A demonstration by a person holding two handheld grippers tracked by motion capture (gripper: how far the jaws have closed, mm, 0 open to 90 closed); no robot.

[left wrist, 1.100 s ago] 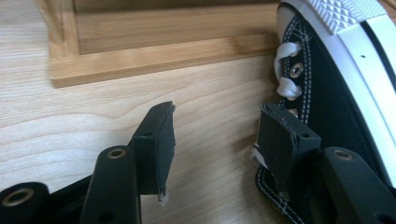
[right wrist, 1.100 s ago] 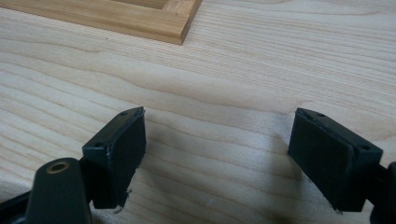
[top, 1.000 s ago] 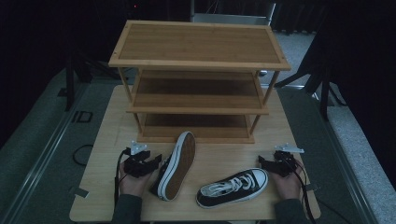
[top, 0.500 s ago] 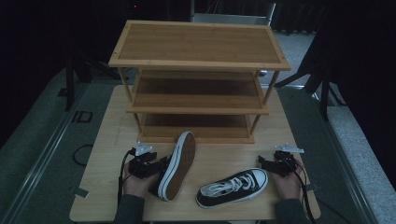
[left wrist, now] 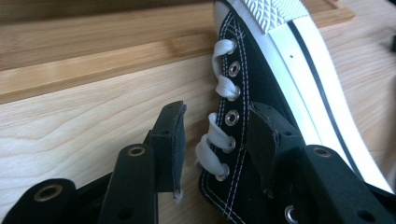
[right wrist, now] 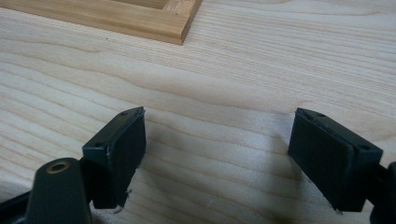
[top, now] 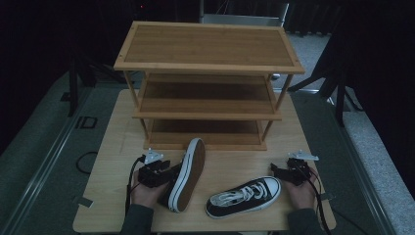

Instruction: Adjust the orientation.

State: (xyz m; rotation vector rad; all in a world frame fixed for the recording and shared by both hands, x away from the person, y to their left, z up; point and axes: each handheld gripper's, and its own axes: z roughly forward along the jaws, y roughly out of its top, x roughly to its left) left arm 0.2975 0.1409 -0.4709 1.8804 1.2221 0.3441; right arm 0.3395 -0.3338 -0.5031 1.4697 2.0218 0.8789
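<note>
A black canvas sneaker with white laces and a white rubber sole [top: 187,174] lies on its side on the pale wooden table [top: 112,147], sole facing right, just in front of the three-tier bamboo shoe rack [top: 208,78]. The left gripper [left wrist: 215,140] has its jaws apart, straddling the laced eyelet edge of the upper. That canvas looks soft and likely to fold, so the firmer hold is probably a pinch across the eyelet strip or collar, where stitching stiffens it; the shoe should be light and not slippery. A second matching black sneaker [top: 243,196] stands upright on its sole nearby. The right gripper [right wrist: 215,158] hovers with its jaws wide apart over bare wood, beside this second shoe's toe in the high view. The tipped shoe's opening and heel are cut off in the left gripper view, and the dim high view hides whether a pad touches canvas.
</note>
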